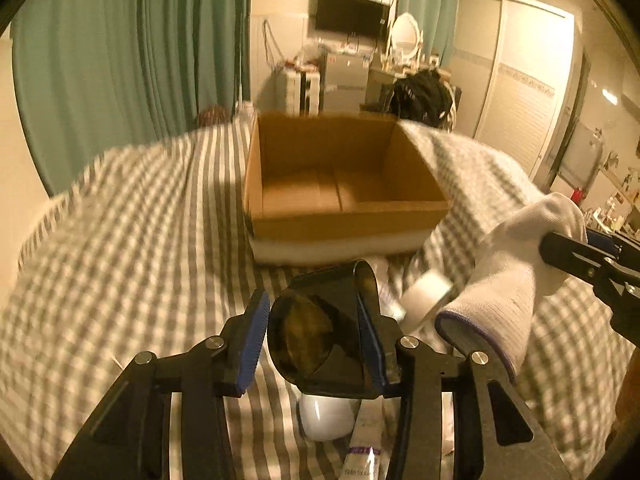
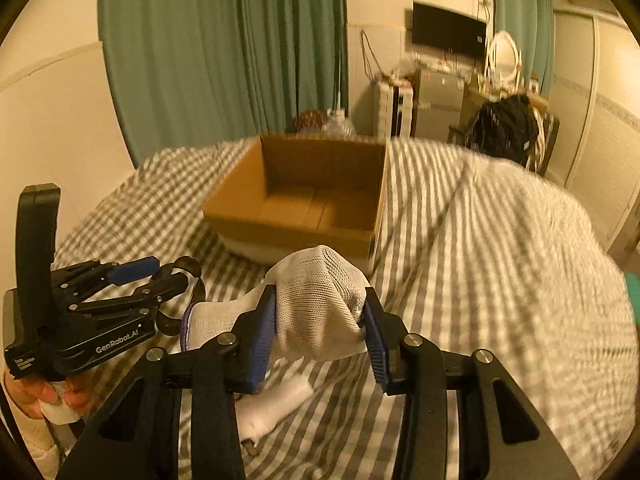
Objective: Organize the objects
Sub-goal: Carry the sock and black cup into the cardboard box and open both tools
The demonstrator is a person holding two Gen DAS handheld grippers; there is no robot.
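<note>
Lower centre, the left gripper [image 1: 314, 334] clamps a dark sunglasses case [image 1: 320, 336]; the right gripper [image 2: 320, 330] clamps a white sock [image 2: 316, 300]. Best carried level over the cardboard box [image 1: 352, 222], frame centre, before release.

Bedroom: checked bedspread [image 1: 120, 240], vanity mirror [image 1: 406, 34]
</note>
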